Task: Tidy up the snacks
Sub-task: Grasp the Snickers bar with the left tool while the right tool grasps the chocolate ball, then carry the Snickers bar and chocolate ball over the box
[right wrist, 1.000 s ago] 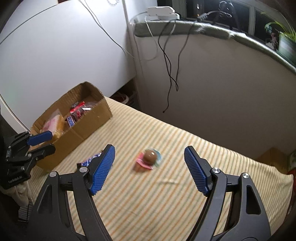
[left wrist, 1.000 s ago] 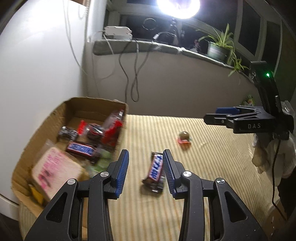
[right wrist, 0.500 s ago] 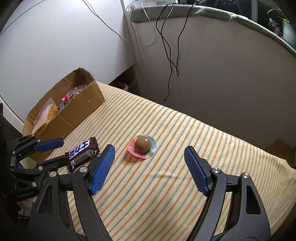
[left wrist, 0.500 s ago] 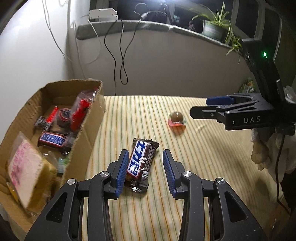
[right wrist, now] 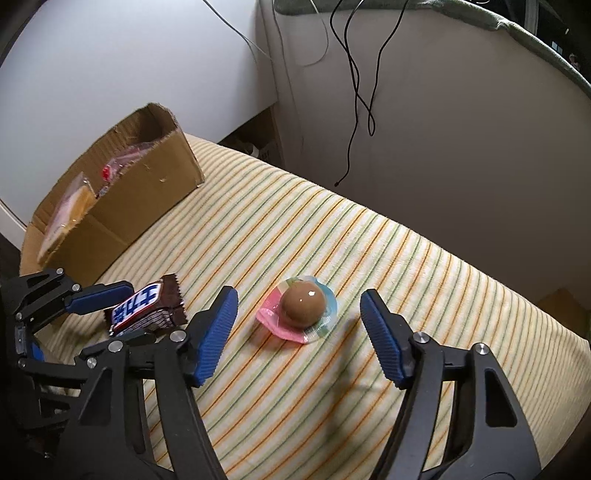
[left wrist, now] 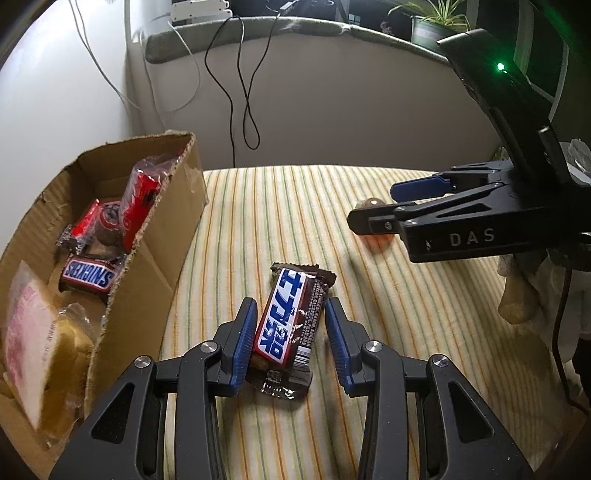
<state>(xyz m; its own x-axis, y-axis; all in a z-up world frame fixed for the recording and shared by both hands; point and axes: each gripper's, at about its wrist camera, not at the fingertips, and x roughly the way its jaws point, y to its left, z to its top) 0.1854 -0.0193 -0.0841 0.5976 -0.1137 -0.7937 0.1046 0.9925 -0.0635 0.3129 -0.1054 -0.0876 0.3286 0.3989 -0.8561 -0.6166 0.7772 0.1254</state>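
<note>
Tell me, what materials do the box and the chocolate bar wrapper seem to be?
The box looks like matte brown corrugated cardboard: its torn rim shows fluting. The chocolate bar wrapper seems to be glossy plastic film, crinkled and reflective at its crimped ends.

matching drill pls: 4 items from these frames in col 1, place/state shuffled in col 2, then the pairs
Column 1:
1. Snickers bar
2. jelly cup
3. cardboard box
4. potted plant

Column 2:
A. on the window ledge
B. between the left claw fingers
C. holds snacks already
D. lies ahead of the open right claw

Pairs: 1-B, 2-D, 3-C, 4-A
</note>
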